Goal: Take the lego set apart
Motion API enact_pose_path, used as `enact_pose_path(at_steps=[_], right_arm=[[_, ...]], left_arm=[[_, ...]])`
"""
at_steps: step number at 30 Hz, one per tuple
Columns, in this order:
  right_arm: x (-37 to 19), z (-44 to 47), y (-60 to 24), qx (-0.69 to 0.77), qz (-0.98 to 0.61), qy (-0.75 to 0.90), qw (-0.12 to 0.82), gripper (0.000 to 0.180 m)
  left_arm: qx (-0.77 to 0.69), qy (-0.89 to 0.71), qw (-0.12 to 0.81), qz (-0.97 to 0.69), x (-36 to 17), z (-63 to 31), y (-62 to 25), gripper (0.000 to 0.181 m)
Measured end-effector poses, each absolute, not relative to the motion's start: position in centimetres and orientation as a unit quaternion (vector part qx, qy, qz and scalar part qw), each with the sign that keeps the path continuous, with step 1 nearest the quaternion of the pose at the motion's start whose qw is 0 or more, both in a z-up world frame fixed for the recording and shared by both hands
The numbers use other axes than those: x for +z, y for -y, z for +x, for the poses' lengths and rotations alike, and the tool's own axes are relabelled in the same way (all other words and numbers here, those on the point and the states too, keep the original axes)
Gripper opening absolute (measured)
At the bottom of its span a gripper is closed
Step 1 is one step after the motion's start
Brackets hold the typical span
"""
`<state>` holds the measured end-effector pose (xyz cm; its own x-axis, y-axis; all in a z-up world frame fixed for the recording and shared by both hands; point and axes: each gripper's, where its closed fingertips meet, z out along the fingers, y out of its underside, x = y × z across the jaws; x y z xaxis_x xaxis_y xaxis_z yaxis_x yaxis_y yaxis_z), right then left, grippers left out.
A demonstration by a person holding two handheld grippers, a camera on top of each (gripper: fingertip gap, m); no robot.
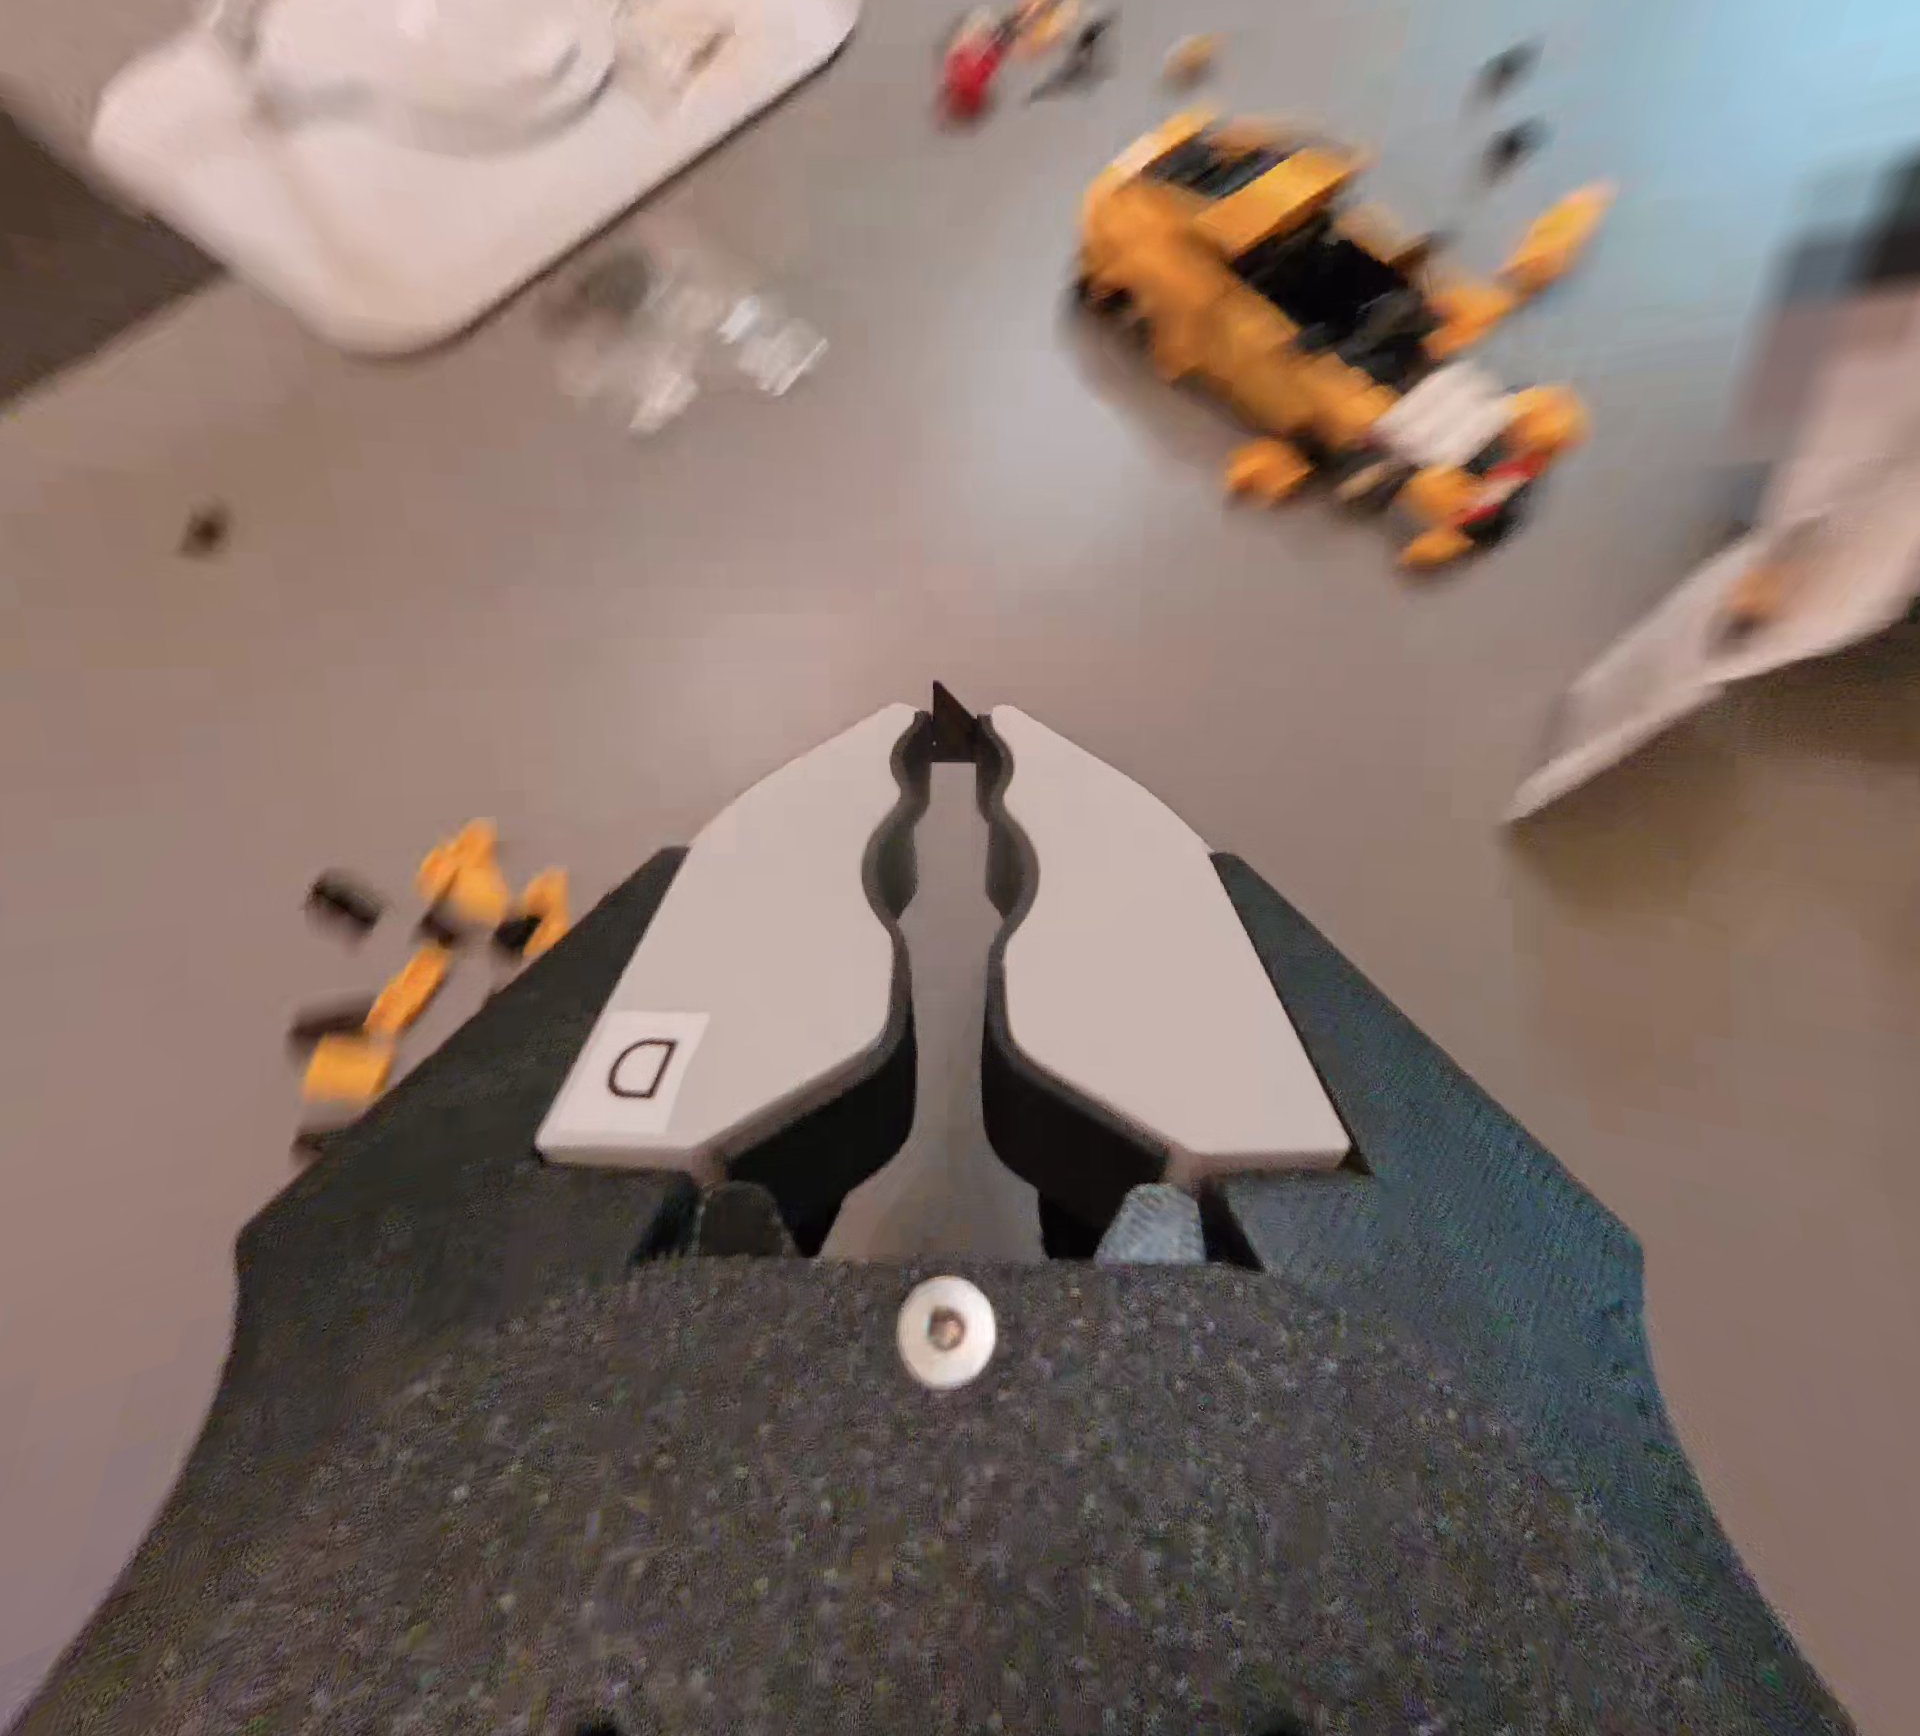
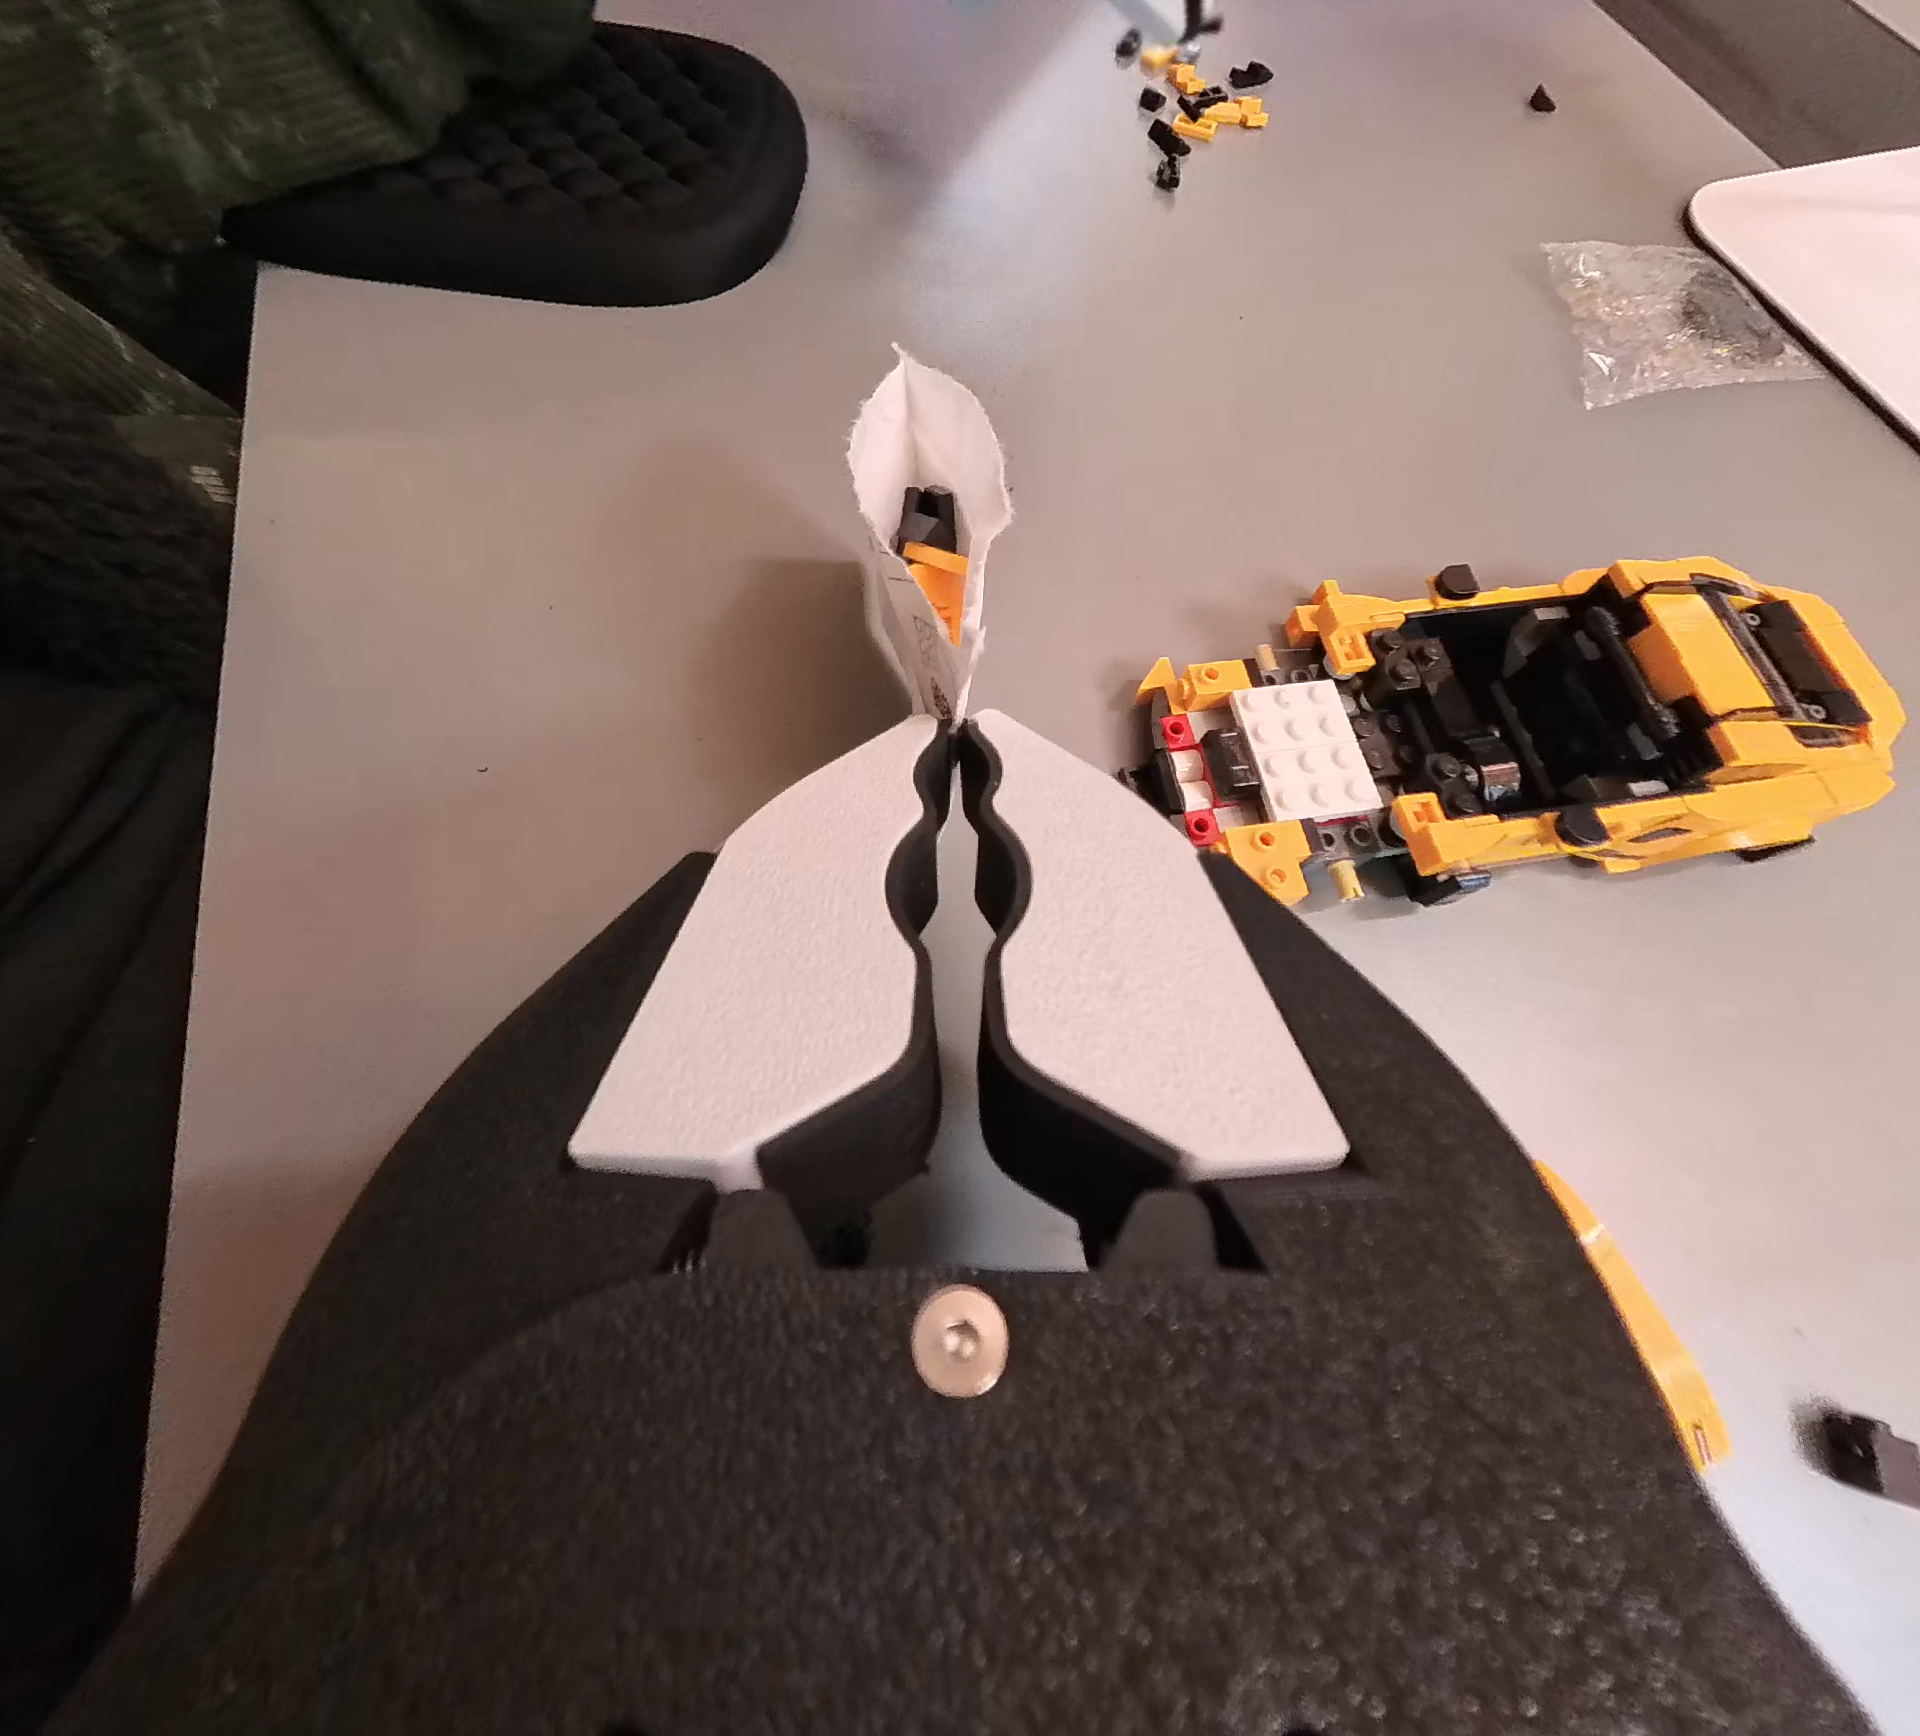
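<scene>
Right claw [image 2: 958, 728] is nearest, tips pinched tight on the bottom corner of a small white paper bag [image 2: 928, 497], torn open at the top, w/ a black and an orange piece showing inside. Bag stands up off the grey surface [image 2: 623, 543], mouth pointing away from the claw. Just right of it sits the yellow lego car [image 2: 1538, 730], roof off, black interior and a white plate at the rear exposed, so I'd say it's partly stripped w/ plenty left. Left claw [image 1: 951, 730] grips a tiny black wedge piece [image 1: 948, 712] between its tips, nearly closed on it; its view is badly smeared, so it's prob. mid-swing. Beyond, a loose pile of small black and yellow pieces [image 2: 1205, 112] lies near the left claw's tip. Far right: a clear plastic bag [image 2: 1662, 325] beside a white tray [image 2: 1829, 252]. To do this step well, imo: hold the paper bag steady w/ mouth wide and upward, bring the wedge right over the opening before letting go, and don't squeeze the bag so hard the mouth folds shut.
</scene>
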<state>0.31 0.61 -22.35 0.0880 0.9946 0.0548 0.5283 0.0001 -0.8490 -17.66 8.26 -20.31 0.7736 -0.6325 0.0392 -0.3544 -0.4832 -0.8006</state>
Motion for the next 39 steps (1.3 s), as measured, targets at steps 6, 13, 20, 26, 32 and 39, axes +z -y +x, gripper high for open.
enact_pose_path(at_steps=[6,13,20,26,32,39], right_arm=[[-22.4,0.3,-0.6,0.311,-0.637,0.599,0.373,0.001],[-22.5,0.3,-0.6,0.312,-0.637,0.598,0.372,0.001],[-22.4,0.2,-0.6,0.313,-0.636,0.599,0.373,0.001],[-22.5,0.2,-0.6,0.315,-0.636,0.598,0.371,0.001],[-22.5,0.2,-0.6,0.316,-0.637,0.598,0.371,0.001],[-22.4,0.3,-0.7,0.316,-0.637,0.596,0.373,0.001]], left_arm=[[-0.261,-0.45,0.473,-0.711,-15.5,-6.7,-3.7,0.008],[-0.272,-0.508,0.439,-0.689,-17.0,-3.0,-1.6,0.008],[-0.277,-0.517,0.425,-0.69,-17.8,-2.4,-1.3,0.007],[-0.276,-0.52,0.42,-0.691,-18.1,-2.4,-1.3,0.007],[-0.282,-0.539,0.405,-0.682,-18.6,-2.1,-0.4,0.011],[-0.244,-0.497,0.45,-0.701,-17.0,-5.4,-2.7,0.014]])
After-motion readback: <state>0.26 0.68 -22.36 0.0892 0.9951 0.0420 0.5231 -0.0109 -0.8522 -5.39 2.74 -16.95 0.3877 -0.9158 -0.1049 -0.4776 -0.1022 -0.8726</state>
